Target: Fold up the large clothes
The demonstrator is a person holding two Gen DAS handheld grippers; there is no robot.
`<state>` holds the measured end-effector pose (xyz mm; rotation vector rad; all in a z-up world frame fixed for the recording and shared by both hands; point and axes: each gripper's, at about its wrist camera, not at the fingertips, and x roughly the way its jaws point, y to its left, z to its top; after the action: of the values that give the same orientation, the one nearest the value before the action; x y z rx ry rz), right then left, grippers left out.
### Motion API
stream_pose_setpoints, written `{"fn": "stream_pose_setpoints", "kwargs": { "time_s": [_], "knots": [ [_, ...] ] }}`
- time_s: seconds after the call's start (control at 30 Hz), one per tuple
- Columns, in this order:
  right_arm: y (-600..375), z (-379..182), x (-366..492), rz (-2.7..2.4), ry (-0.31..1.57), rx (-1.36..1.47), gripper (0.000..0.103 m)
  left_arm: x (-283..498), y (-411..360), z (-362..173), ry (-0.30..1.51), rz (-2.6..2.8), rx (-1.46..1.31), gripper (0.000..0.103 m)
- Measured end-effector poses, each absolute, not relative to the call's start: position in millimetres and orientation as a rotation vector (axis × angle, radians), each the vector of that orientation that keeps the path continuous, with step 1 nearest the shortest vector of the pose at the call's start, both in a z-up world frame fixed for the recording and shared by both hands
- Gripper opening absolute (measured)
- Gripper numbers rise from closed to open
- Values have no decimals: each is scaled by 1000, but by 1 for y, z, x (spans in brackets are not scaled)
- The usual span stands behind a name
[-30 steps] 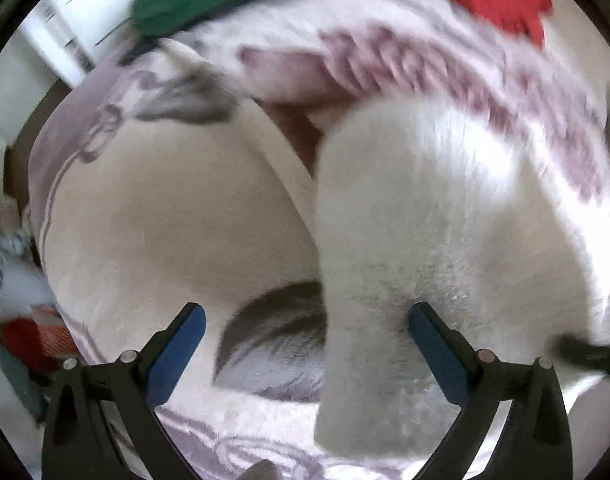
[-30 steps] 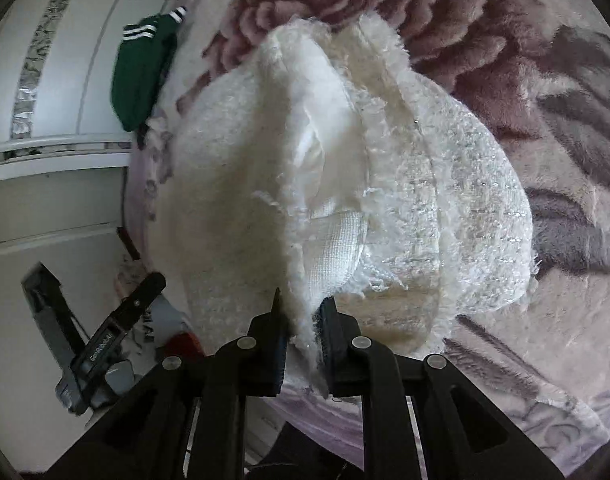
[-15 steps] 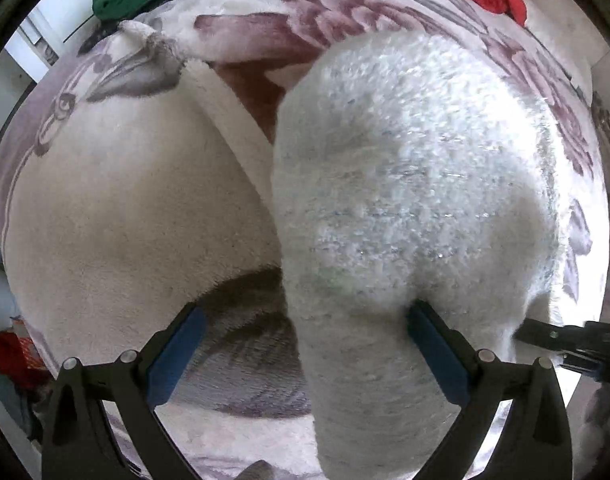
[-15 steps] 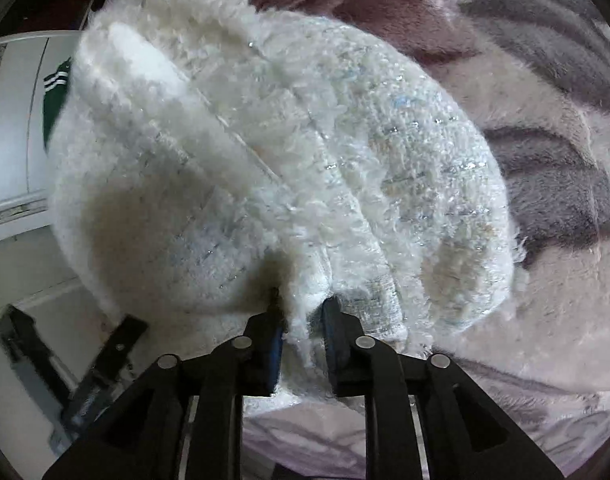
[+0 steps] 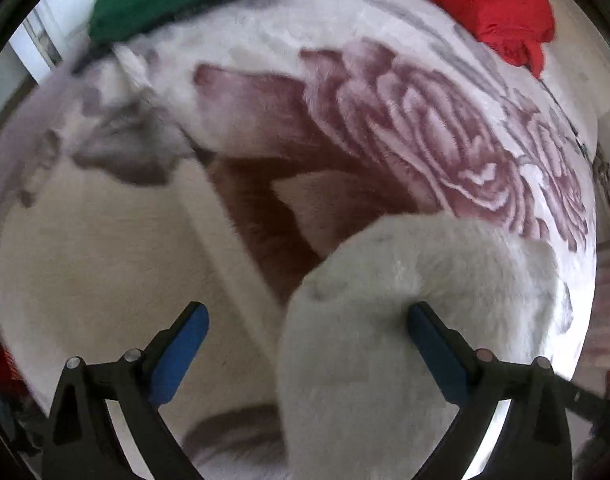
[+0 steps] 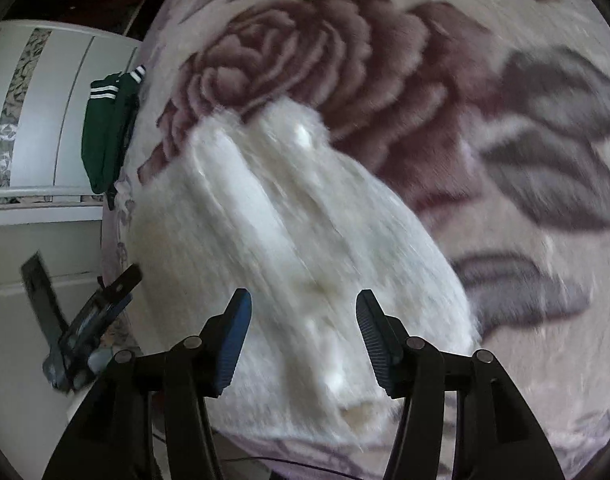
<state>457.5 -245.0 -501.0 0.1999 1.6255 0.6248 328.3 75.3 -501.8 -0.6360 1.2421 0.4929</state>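
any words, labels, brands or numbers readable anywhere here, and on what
None can be read.
Green garment: white stripes at its cuff only, no lettering.
White fuzzy garment: no tag or print in view.
Floral blanket: rose pattern only.
Red garment: plain.
Left gripper, seen from the right wrist view: any marking on it is too blurred to read.

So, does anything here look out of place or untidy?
Nothing looks damaged. The white fuzzy garment lies in a loose, uneven bundle on the floral blanket, and the green garment hangs over the blanket's edge. Motion blur hides finer detail.
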Motion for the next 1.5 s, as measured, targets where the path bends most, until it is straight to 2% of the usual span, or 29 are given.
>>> {"fn": "stream_pose_setpoints", "kwargs": {
  "time_s": [0.13, 0.3, 0.37, 0.4, 0.47, 0.63, 0.77, 0.87, 0.97, 1.0, 1.1, 1.13, 1.23, 1.37, 1.5],
  "knots": [
    [-201, -525, 469, 624, 1657, 60, 57, 342, 74, -546, 1294, 450, -684, 103],
    [-206, -534, 475, 674, 1703, 95, 59, 318, 84, -502, 1207, 389, -784, 102],
    [-220, -535, 483, 701, 1693, 155, 86, 297, 88, -485, 1133, 314, -877, 102],
    [-233, -535, 491, 695, 1675, 176, 103, 283, 91, -480, 1085, 257, -937, 102],
    [-253, -544, 502, 702, 1669, 214, 103, 264, 91, -479, 1049, 183, -1001, 102],
    [-274, -591, 524, 840, 1749, 359, 103, 234, 74, -520, 1116, 37, -1084, 102],
    [-271, -631, 520, 958, 1858, 476, 103, 242, 48, -555, 1116, -125, -1194, 102],
    [-257, -654, 506, 1027, 1938, 500, 103, 252, 36, -551, 1085, -126, -1129, 100],
    [-247, -659, 503, 1047, 1936, 563, 103, 258, 35, -536, 1065, -120, -1074, 82],
    [-246, -657, 501, 1040, 1914, 586, 103, 258, 36, -533, 1063, -117, -1065, 77],
    [-246, -652, 492, 1051, 1882, 679, 58, 263, 35, -517, 1078, -120, -1014, 74],
    [-248, -648, 487, 1037, 1858, 703, 53, 266, 35, -511, 1087, -126, -998, 74],
    [-256, -634, 481, 1027, 1814, 778, 44, 283, 35, -493, 1100, -156, -943, 74],
    [-267, -610, 485, 1027, 1728, 880, 42, 319, 32, -468, 1100, -218, -870, 74],
    [-280, -583, 515, 997, 1618, 938, 42, 388, 35, -454, 1102, -305, -800, 74]
  ]
}}
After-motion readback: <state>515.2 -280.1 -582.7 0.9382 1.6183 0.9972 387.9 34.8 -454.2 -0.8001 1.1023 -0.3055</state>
